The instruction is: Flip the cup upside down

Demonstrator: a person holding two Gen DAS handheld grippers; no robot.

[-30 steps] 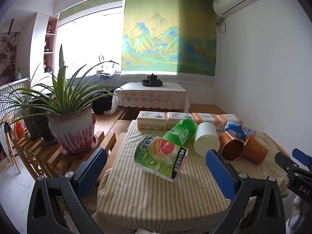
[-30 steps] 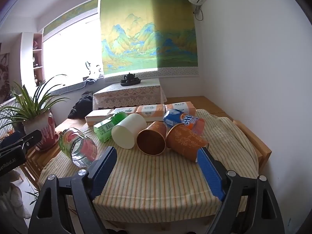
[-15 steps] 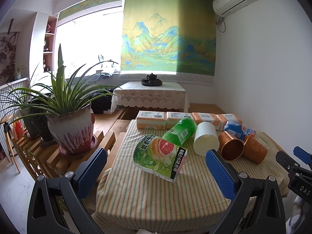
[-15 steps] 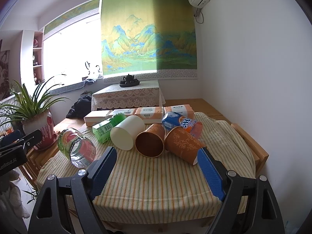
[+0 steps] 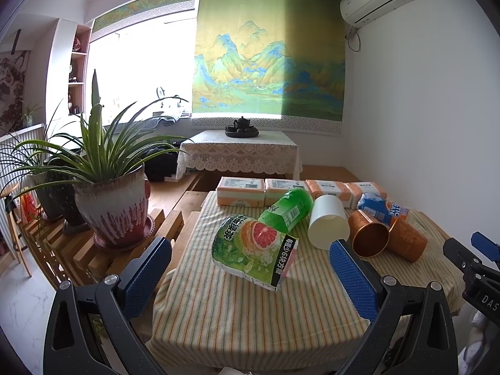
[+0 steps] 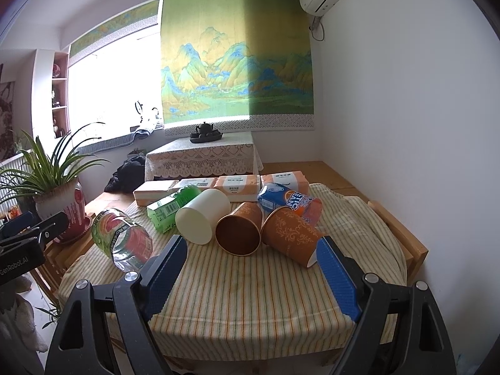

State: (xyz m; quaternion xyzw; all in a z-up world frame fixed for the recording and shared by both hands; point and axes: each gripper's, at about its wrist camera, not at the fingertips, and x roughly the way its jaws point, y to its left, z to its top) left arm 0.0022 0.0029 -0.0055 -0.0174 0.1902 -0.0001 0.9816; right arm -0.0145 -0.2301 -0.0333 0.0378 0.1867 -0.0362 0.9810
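Observation:
Three cups lie on their sides on the striped tablecloth point(image 6: 250, 287): a white cup point(image 6: 203, 217) point(image 5: 328, 222), a brown cup point(image 6: 240, 232) point(image 5: 368, 239) with its mouth toward me, and an orange patterned cup point(image 6: 290, 239) point(image 5: 406, 242). My right gripper point(image 6: 250, 273) is open and empty, held near the table's front edge, short of the brown cup. My left gripper point(image 5: 250, 276) is open and empty, held in front of a grapefruit tea bottle point(image 5: 254, 248).
A green bottle point(image 5: 286, 209) and a Fanta bottle point(image 6: 289, 201) lie behind the cups. Several tissue packs point(image 5: 240, 190) line the far edge. A potted plant point(image 5: 109, 200) stands on a wooden rack to the left. The white wall is on the right.
Both grippers have drifted slightly closer to the table. Nothing on the table has moved.

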